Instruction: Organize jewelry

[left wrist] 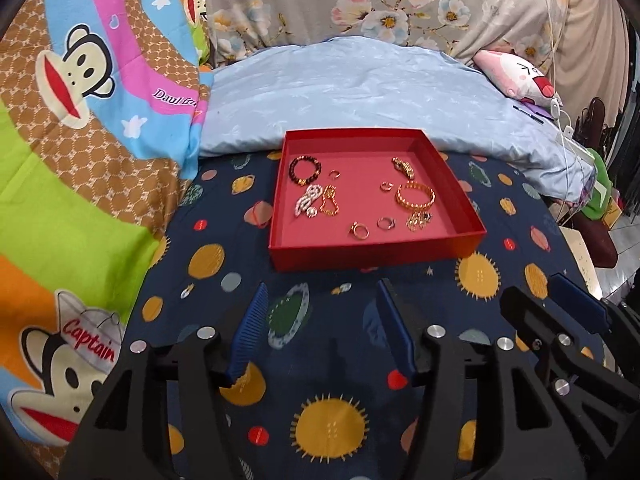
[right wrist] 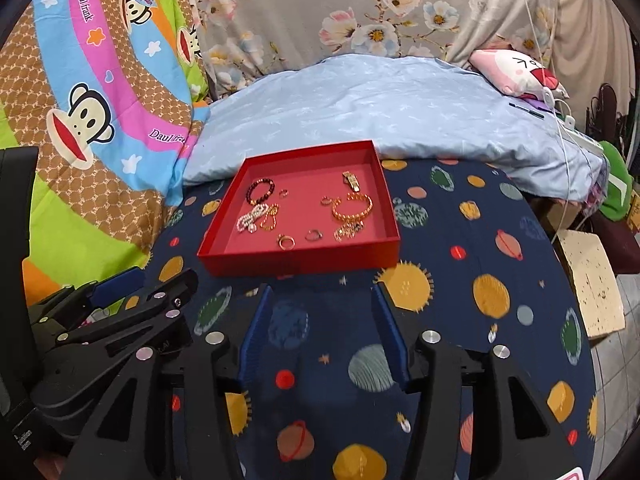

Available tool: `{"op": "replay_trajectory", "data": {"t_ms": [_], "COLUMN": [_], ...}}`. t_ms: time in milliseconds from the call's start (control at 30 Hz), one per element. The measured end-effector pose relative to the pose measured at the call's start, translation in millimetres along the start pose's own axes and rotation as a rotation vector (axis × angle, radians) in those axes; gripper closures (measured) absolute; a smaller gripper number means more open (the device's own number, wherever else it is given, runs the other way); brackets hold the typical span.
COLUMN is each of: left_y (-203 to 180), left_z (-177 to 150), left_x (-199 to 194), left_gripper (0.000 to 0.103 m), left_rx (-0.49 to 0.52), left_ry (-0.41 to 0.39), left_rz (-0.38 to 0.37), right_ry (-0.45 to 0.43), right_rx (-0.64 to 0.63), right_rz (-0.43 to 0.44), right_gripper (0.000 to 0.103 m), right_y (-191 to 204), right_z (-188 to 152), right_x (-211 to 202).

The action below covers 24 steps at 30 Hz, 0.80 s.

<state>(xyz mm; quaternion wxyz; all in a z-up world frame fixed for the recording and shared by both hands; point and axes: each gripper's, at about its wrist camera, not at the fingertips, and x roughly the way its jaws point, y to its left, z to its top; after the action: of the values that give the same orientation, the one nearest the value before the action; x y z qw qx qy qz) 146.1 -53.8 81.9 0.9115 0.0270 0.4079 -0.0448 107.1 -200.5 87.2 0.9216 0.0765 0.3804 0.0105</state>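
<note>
fingers spread, both grippers; red tray ahead, pillow behind

The tray sits on the bed, directly in front of the pillow. Inside the tray: beaded bracelet at rear left, bangle at right, rings near the front wall.
</note>
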Motion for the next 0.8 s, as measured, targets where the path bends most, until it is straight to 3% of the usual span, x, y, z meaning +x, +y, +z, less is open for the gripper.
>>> {"op": "replay_trajectory", "data": {"t_ms": [200, 533, 800], "left_y": [1.5, 9.8, 11.5], "left_z": [-24.4, -44.9, -51.5], "left_x": [-13.2, -32.6, -35.9], "left_gripper": [0.043, 0.017, 0.01], "left_rx": [-0.002, -0.008, 0.009], "left_ry": [0.016, -0.002, 0.005], "left_rz": [0.009, 0.076, 0.111], "right_ry": [0.008, -0.007, -0.017], "right_rx": [0.005, 0.005, -0.004], "right_rz": [-0.021, -0.073, -0.097], "right_gripper": [0.044, 0.028, 0.02], "right_y": [-1.1, -1.5, -1.7], "right_z": [-23.9, -43.9, -47.5], "right_x": [-15.8, -37.1, -43.1]}}
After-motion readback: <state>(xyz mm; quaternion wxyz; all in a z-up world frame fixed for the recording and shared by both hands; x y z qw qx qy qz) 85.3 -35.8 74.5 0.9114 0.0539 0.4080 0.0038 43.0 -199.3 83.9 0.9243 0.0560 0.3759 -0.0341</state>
